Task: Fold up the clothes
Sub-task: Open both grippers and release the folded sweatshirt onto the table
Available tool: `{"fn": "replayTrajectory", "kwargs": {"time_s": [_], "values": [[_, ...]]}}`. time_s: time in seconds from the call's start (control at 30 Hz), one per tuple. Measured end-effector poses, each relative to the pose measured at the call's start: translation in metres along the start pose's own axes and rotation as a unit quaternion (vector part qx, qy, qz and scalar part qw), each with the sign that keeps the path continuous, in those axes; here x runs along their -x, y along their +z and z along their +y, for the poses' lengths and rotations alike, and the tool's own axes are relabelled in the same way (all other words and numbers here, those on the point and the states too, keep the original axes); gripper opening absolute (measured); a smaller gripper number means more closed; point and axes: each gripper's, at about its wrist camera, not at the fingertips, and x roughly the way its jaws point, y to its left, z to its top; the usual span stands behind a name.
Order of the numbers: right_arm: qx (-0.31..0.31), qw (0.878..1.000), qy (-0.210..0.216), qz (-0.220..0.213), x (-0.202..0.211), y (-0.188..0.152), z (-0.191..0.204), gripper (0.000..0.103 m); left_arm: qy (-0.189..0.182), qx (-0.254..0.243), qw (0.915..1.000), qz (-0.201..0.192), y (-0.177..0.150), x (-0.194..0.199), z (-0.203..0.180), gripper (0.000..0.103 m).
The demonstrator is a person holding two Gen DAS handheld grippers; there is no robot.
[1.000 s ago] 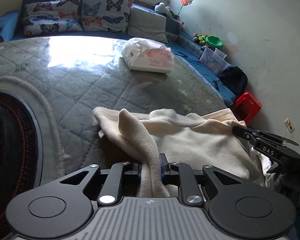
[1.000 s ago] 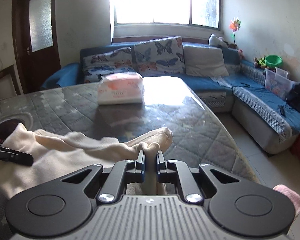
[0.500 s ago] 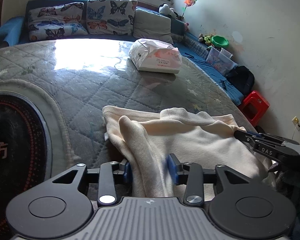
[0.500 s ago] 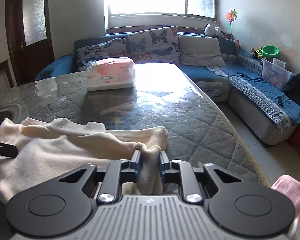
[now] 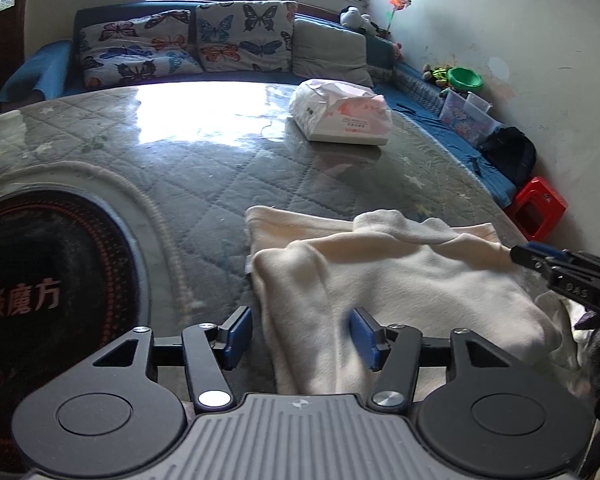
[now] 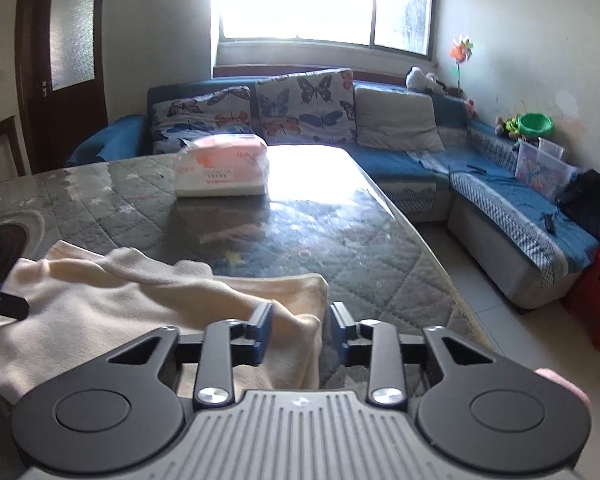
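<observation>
Cream fleece garment lies folded on the quilted counter, released by both tools.
The left tool and right tool have just been opening; each one's pads stand clear of the fold edge lying between them, likely so the fresh fold settles flat.

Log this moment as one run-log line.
step: fold released | left claw: just opened, cream garment between jaws, unpressed | right claw: just opened over garment edge | garment: on table
</observation>
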Motion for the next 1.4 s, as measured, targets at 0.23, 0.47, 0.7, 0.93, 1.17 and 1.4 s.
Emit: {"fn": "replayTrajectory", "kwargs": {"time_s": [0.23,0.47,0.7,0.93,1.17,1.4], "values": [[0.019,0.999,0.036,0.001,-0.004,0.008,0.025,0.056,0.027,-0.006,0.9996,-0.005,-0.009,0.01,0.003,0.072],[0.032,0.997,0.061,0.026,-0.037,0.011,0.054,0.059,0.045,-0.029,0.9985,-0.013,-0.012,0.014,0.001,0.082],[0.015,0.997,0.061,0.033,-0.06,0.014,0.055,0.067,0.05,-0.035,0.9981,-0.01,-0.013,0.01,0.001,0.086],[0.031,0.996,0.076,0.018,-0.05,0.021,0.069,0.079,0.058,-0.036,0.9977,-0.006,-0.014,0.008,0.0,0.092],[0.069,0.994,0.072,0.036,-0.066,0.024,0.089,0.091,0.062,-0.03,0.9976,-0.002,-0.013,0.007,0.001,0.1],[0.061,0.996,0.065,0.021,-0.049,0.028,0.084,0.103,0.065,-0.031,0.9974,-0.004,-0.016,0.012,-0.002,0.103]]}}
